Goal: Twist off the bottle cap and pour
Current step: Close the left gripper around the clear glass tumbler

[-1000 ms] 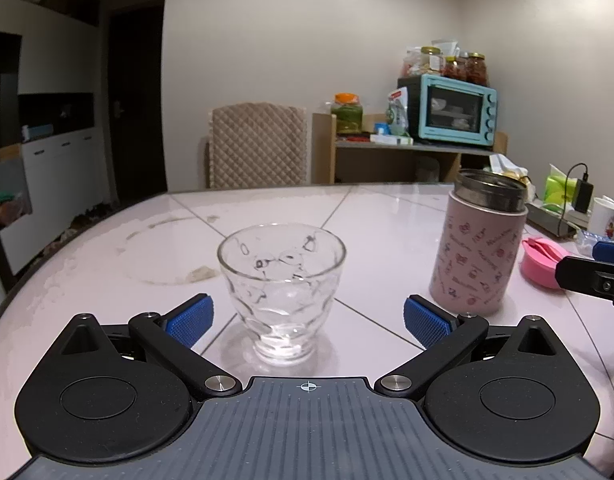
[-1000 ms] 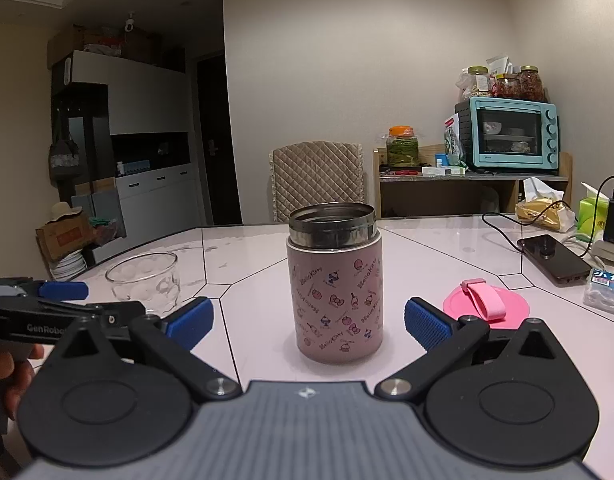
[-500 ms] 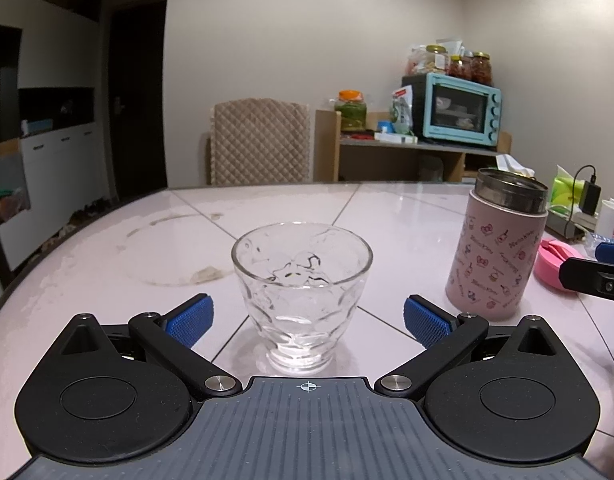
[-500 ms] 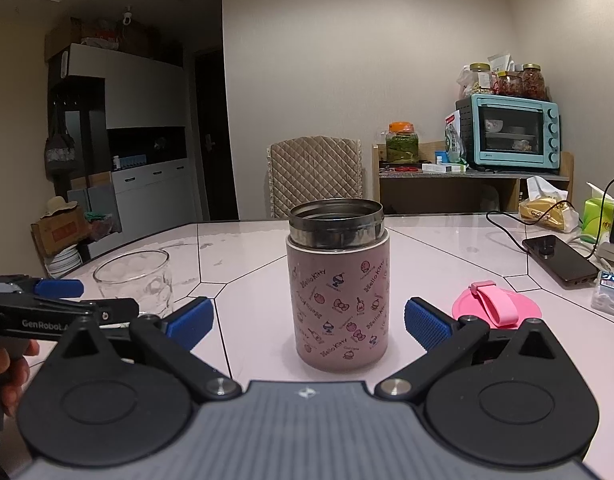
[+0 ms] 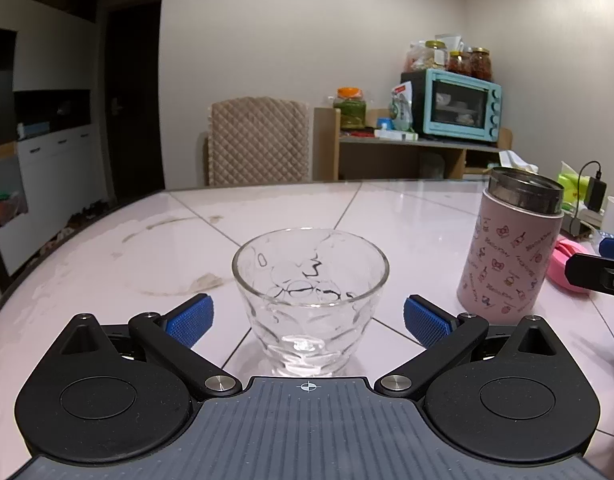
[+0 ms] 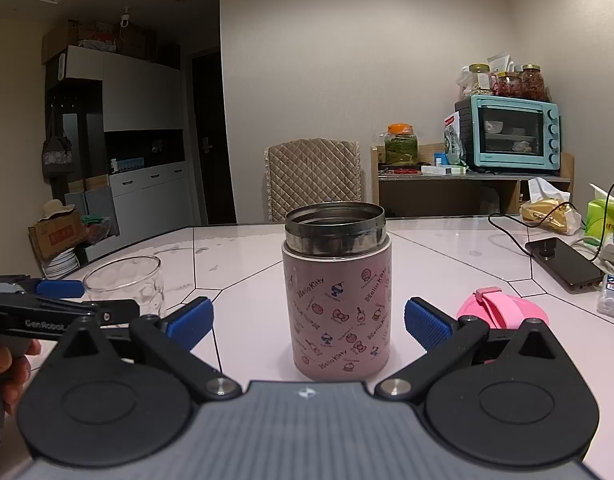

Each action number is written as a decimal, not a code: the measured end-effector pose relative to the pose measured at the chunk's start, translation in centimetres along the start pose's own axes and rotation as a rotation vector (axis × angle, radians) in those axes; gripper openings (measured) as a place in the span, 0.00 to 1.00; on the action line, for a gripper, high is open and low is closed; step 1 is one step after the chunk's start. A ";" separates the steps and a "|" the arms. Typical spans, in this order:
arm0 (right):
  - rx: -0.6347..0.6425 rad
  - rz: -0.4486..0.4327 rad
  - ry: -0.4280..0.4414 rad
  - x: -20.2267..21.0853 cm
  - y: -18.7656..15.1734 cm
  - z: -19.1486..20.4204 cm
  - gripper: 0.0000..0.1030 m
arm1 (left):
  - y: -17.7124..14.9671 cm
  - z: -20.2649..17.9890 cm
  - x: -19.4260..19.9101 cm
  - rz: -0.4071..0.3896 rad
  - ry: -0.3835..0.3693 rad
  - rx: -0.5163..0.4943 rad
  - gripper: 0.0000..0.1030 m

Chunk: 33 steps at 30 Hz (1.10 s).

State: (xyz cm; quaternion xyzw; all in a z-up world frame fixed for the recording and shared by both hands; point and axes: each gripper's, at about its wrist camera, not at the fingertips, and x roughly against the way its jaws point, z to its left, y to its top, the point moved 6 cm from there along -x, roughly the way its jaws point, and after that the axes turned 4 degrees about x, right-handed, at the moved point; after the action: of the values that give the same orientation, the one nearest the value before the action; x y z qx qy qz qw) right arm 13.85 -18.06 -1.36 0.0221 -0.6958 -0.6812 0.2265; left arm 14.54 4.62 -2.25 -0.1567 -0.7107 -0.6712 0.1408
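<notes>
The left hand-held gripper [image 5: 309, 316] spreads around the clear dimpled glass cup [image 5: 310, 300], likely to steady it. At frame centre, the right hand-held gripper [image 6: 309, 318] spreads beside the uncapped pink steel bottle [image 6: 337, 292], ready for pouring.

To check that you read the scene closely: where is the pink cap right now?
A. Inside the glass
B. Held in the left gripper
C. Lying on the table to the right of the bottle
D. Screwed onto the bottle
C: the pink cap lies flat on the table to the right of the bottle, whose steel mouth stands open; the right gripper is open and holds nothing.
</notes>
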 end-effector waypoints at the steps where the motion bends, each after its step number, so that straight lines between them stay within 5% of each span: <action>1: 0.000 0.001 -0.001 -0.1 0.0 0.0 1.00 | 0.0 0.1 -0.1 0.001 0.000 0.000 1.00; 33: -0.008 0.013 -0.020 -2.7 -0.2 -0.2 1.00 | 0.6 0.6 -3.2 -0.003 -0.035 0.006 1.00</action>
State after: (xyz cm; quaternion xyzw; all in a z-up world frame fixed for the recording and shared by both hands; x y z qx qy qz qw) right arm 16.26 -17.37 -2.35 0.0100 -0.6956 -0.6826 0.2239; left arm 17.70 5.12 -3.04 -0.1672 -0.7152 -0.6665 0.1276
